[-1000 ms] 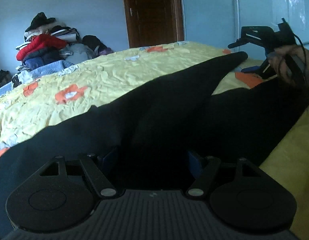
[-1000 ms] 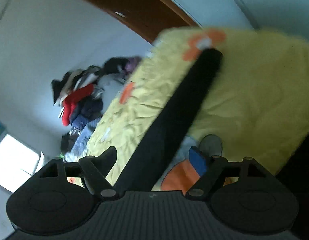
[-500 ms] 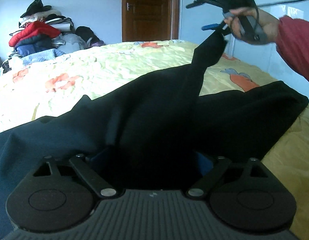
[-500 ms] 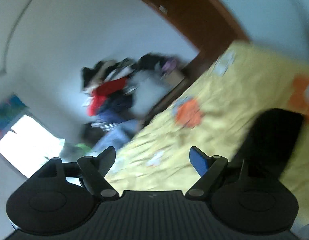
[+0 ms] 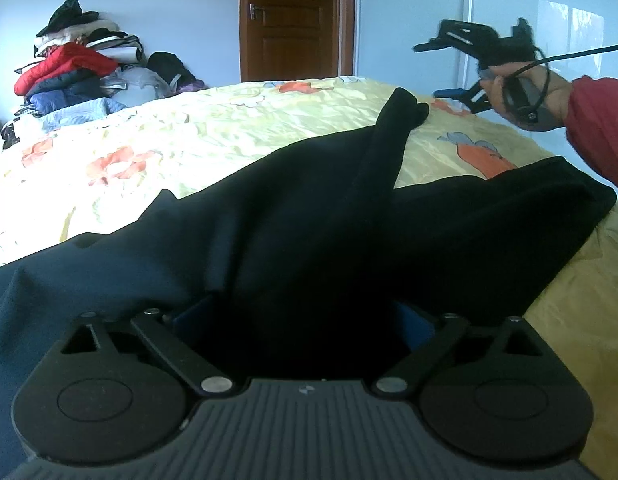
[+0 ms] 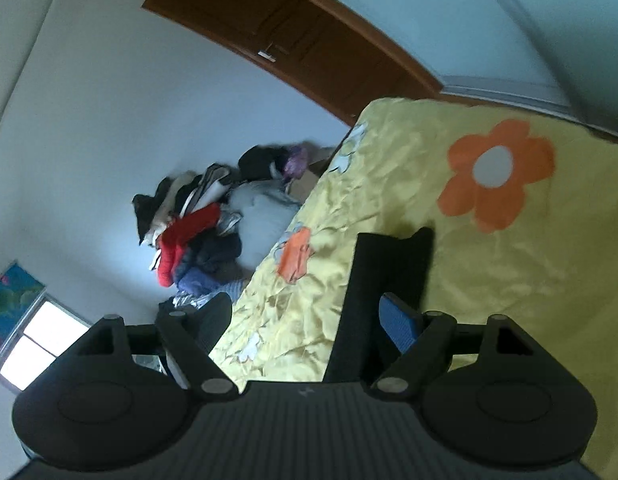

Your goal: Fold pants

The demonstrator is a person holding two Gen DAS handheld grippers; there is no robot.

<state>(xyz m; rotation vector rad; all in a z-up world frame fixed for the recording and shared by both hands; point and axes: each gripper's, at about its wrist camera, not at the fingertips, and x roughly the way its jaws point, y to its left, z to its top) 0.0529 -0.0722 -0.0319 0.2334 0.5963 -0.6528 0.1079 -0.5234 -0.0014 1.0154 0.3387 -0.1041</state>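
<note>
Left wrist view: the black pants (image 5: 309, 220) lie bunched on the yellow bed (image 5: 189, 136), one leg ridged toward the far side; the left gripper (image 5: 305, 324) has just been opening, cloth between its spread jaws; the right gripper (image 5: 449, 68), held by a hand (image 5: 521, 88), hangs open above the bed. Right wrist view: a pants leg (image 6: 381, 288) crosses the bed (image 6: 489, 272) beside the open right gripper's (image 6: 305, 320) blue pad; a clothes pile (image 6: 201, 224) sits by the wall.

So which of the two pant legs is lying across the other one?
The narrow leg reaching toward the door, its cuff nearest the right gripper. It crosses over the wider leg spread toward the bed's edge.
</note>
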